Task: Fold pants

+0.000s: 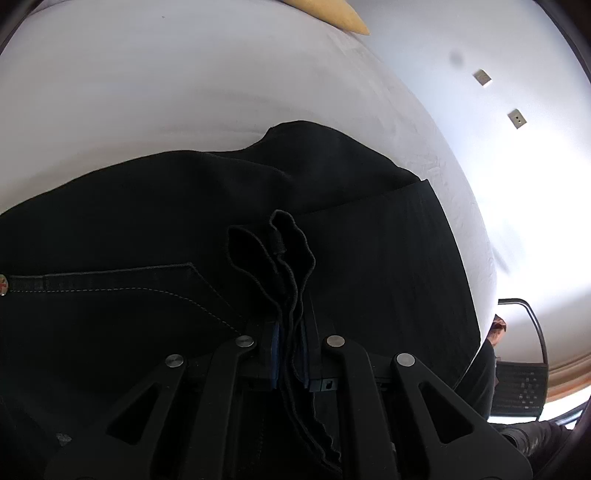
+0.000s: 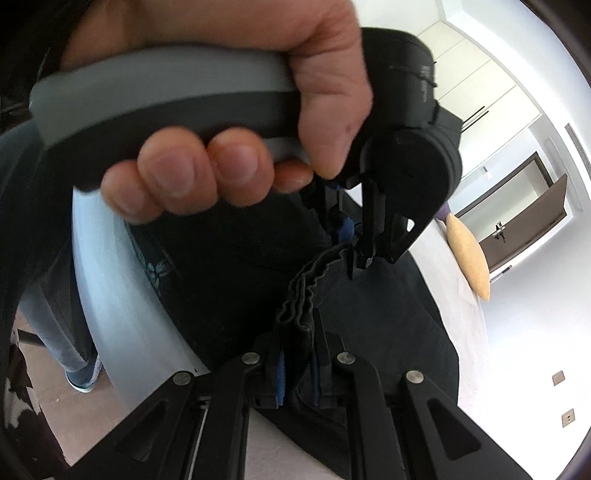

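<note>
Bunched black hems are sitting right under our lenses, clamped in both tools. On the left, we are holding the left gripper [image 1: 291, 354] with its jaws pressed together on a folded, wavy edge of the black pants [image 1: 147, 221], the cloth standing up between the blue pads [image 1: 276, 350]. Those pants are lying spread over the white bed [image 1: 184, 81], a stitched pocket seam running off to the left and a metal button [image 1: 3, 284] showing at the far left edge. A tan pillow [image 1: 332, 14] is resting at the top of the bed. Further right, two small wall plates are showing on the white wall [image 1: 517, 118].

From the right-hand view, we are keeping the right gripper [image 2: 299, 373] pinching another gathered edge of the same pants, its jaws nearly together around the cloth. Just beyond it, our left hand [image 2: 221, 110] is wrapping the grey handle of the other tool, whose tips are meeting the same ruffled edge. Right of that, the pillow is lying on the bed.
</note>
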Demonstrator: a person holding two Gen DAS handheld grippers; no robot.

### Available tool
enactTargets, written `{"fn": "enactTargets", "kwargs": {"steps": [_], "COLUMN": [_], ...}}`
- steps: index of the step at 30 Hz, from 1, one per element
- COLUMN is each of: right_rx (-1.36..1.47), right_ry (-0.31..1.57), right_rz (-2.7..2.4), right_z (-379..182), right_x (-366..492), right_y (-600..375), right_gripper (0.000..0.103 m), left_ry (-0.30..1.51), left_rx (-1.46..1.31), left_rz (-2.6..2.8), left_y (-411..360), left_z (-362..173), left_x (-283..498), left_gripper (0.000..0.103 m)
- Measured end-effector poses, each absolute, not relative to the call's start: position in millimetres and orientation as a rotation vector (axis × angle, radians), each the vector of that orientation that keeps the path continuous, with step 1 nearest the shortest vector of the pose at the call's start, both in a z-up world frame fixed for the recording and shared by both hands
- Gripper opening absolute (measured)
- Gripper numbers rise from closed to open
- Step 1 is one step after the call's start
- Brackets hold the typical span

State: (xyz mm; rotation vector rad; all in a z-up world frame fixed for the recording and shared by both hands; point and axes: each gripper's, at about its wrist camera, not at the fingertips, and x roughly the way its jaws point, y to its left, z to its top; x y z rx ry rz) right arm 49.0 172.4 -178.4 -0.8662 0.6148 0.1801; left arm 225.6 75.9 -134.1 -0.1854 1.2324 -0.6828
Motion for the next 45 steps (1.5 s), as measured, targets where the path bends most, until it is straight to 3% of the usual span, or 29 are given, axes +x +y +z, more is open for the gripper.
{"fn": "enactTargets", "kwargs": {"steps": [7,9,14,18,19,20,22,31,37,39,40,45], "right_rx": [-0.893,-0.871,-0.681,-0.442,-0.373,-0.24,-0.042,0.626,0.769,0.802,0.815,0.772], "right_ry": [0.593,0.589,0.618,0.68,0.7,0.727,0.762,0.844,0.92,0.972,0.977,1.006], "right_rz": [0.162,0.159,0.258,0.326,0.341,0.362,0.376,0.487,0.42,0.394,0.387,0.441], "right_z": [-178,-174,-144,-110,-102,-91,-80,-94,-138,-157,-163,-167], "right_x": [52,51,47,51,55,65,83,178,237,242,238,191], "right_y": [163,156,121,71,57,29,-14,-173,-206,-209,-210,-187], "right_gripper": [0.015,0.02,0.059,0.061,0.057,0.046,0.037,0.032,0.031,0.019,0.006,0.005], "left_ry": [1.248,1.24,1.189,1.129,1.099,1.067,0.996,1.026,0.963,0.96,0.964,0.965], "left_rx": [-0.263,-0.245,-0.127,-0.045,-0.04,-0.034,0.012,0.262,0.311,0.324,0.317,0.301], "left_rz": [-0.713,-0.706,-0.631,-0.464,-0.454,-0.463,-0.493,-0.491,-0.433,-0.426,-0.428,-0.435], "left_y": [96,97,108,128,130,130,120,51,44,41,40,40], "left_z": [-144,-140,-120,-100,-92,-86,-72,-122,-129,-130,-130,-127], "left_x": [237,237,233,233,229,223,205,152,137,135,137,138], "left_gripper": [0.009,0.01,0.016,0.016,0.016,0.016,0.016,0.016,0.016,0.016,0.016,0.016]}}
